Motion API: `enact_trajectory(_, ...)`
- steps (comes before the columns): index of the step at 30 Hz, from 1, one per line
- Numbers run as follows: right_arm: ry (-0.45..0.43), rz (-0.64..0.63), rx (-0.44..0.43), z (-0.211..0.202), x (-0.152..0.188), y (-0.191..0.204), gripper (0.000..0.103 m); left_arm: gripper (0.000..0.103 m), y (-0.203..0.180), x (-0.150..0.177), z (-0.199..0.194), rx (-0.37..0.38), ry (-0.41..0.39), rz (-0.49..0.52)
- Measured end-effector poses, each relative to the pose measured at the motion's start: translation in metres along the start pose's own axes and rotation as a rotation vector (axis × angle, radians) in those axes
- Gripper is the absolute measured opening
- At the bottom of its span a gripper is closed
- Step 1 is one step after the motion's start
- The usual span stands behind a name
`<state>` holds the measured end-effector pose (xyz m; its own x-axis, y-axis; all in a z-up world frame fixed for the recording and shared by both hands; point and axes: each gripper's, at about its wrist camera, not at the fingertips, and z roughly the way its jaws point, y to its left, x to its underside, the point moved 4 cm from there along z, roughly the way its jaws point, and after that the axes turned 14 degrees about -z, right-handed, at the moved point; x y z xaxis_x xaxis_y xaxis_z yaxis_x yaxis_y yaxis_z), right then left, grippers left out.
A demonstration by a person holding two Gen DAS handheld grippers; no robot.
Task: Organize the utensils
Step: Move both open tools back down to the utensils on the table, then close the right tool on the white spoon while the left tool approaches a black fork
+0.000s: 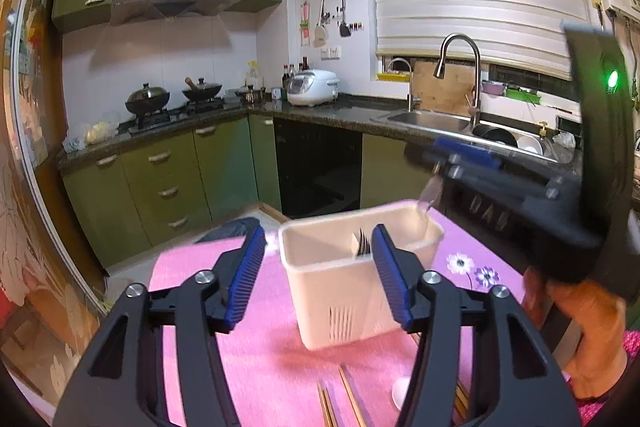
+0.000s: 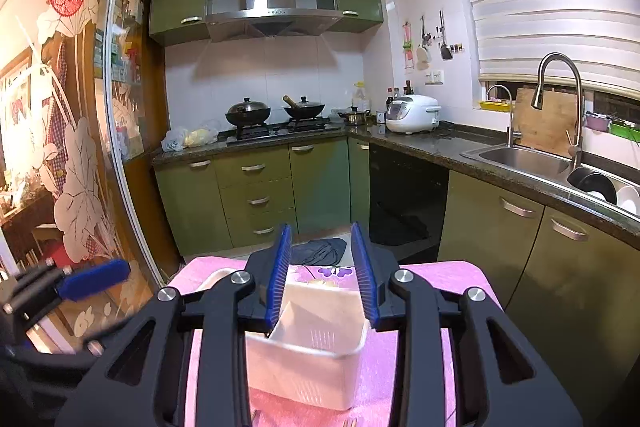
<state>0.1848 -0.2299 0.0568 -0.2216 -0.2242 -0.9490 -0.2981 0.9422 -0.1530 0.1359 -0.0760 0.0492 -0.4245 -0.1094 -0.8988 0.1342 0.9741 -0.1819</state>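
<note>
Utensil caddy, the white rectangular plastic one with slotted walls (image 1: 352,279), stands upright on your desk with the pink cloth (image 1: 256,367), near its far edge. Inside it you can see a divider wall and the dark tines of metal forks (image 1: 363,245) poking up above the rim (how many forks I can't tell).

Your left gripper (image 1: 320,267) has its blue-padded fingers (image 1: 250,267) spread wide. The right-hand pad overlaps the caddy's near rim in the left wrist view, the other pad sits clear to the left of it. Neither pad presses on anything, so it holds nothing.

Your right gripper (image 2: 324,275) hovers over the caddy's far right side, fingers (image 2: 366,275) partly apart. In the left wrist view a pale, blurred spoon-like piece (image 1: 430,193) hangs below its tips, just above the caddy's back right corner. Too smeared to say whether the pads still pinch it. From the right wrist view nothing shows between the pads except the caddy below.

On the cloth nearer you lie wooden chopsticks (image 1: 326,403), side by side, and a small white rounded item (image 1: 400,391) partly hidden behind the left gripper's frame. A hand (image 1: 588,331) grips the right tool's handle at the right edge of the left wrist view.
</note>
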Motion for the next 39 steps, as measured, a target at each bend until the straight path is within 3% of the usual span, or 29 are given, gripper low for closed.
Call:
enact_trajectory(3,-0.004,-0.005,0.013,-0.024,0.008,0.002,0.048,0.061,0.005,0.017,-0.003,-0.019,0.031,0.002)
enact_trajectory(9,0.006,-0.011,0.063,-0.076,0.049,0.006,0.05,0.061,0.026,0.085,0.011,-0.067,0.243,-0.041)
enact_trajectory(11,0.026,0.014,0.058,-0.087,0.067,0.007,0.052,0.057,0.028,0.11,0.019,-0.088,0.308,-0.046)
enact_trajectory(13,0.059,0.037,0.039,-0.093,0.085,0.009,0.052,0.043,0.028,0.132,0.029,-0.096,0.384,-0.046)
enact_trajectory(14,0.072,0.039,0.033,-0.096,0.091,0.009,0.052,0.043,0.027,0.138,0.031,-0.099,0.4,-0.046)
enact_trajectory(21,0.206,-0.001,-0.026,-0.098,0.142,0.022,0.052,0.043,0.006,0.154,0.027,-0.071,0.418,0.006)
enact_trajectory(24,0.29,-0.033,-0.107,-0.087,0.165,0.036,0.052,0.043,0.002,0.16,0.034,-0.084,0.449,0.011)
enact_trajectory(26,0.333,-0.041,-0.118,-0.082,0.182,0.041,0.051,0.043,-0.002,0.163,0.039,-0.064,0.47,0.004)
enact_trajectory(31,0.332,0.008,-0.092,-0.085,0.189,0.029,0.051,0.043,-0.02,0.163,0.042,-0.008,0.481,0.004)
enact_trajectory(39,0.318,0.019,-0.058,-0.088,0.17,0.01,0.051,0.043,-0.038,0.168,0.054,0.0,0.498,-0.021)
